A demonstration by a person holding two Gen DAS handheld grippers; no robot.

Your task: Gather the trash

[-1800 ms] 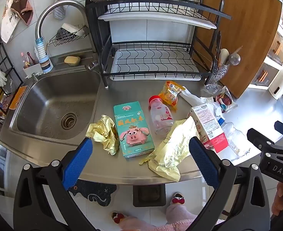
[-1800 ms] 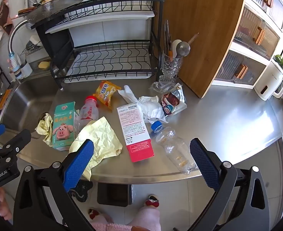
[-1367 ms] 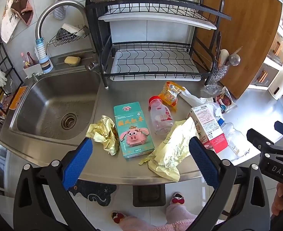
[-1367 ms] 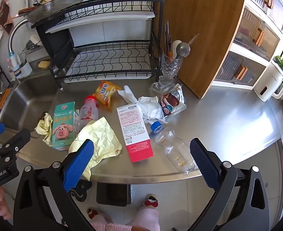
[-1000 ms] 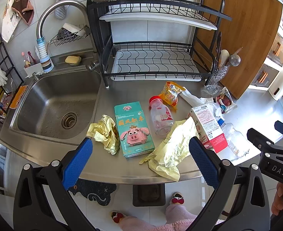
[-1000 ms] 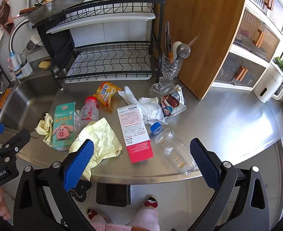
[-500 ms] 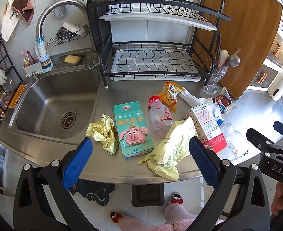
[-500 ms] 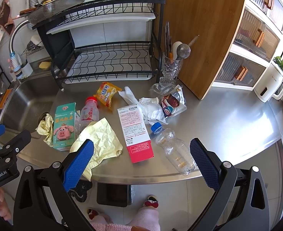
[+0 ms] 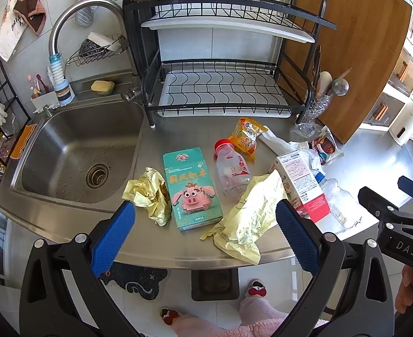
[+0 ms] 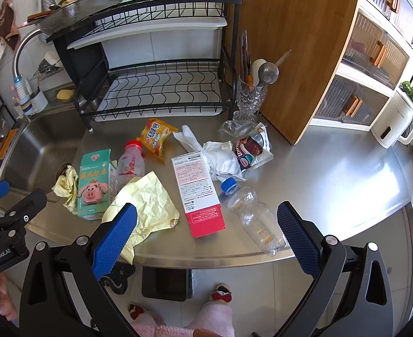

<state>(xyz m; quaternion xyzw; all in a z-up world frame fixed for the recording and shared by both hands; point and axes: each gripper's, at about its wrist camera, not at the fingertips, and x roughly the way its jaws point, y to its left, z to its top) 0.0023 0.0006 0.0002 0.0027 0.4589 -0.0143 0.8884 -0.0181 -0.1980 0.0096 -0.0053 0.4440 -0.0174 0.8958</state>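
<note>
Ahead of the wide-open left gripper [image 9: 203, 233] lies a green pig-printed box [image 9: 191, 186]; beyond the wide-open, empty right gripper [image 10: 206, 234], a red-bottomed white carton [image 10: 198, 193] lies flat.

My blue-padded black fingers [image 9: 113, 236], teal box [image 9: 191, 186] with pink pig, pale yellow wrappers [image 9: 251, 219], white-and-red carton [image 10: 199, 193], red-capped bottle [image 9: 233, 170], blue-capped clear bottle [image 10: 251, 213], orange packet [image 10: 156, 134].

Both views above shared counter [image 9: 161, 241]
</note>
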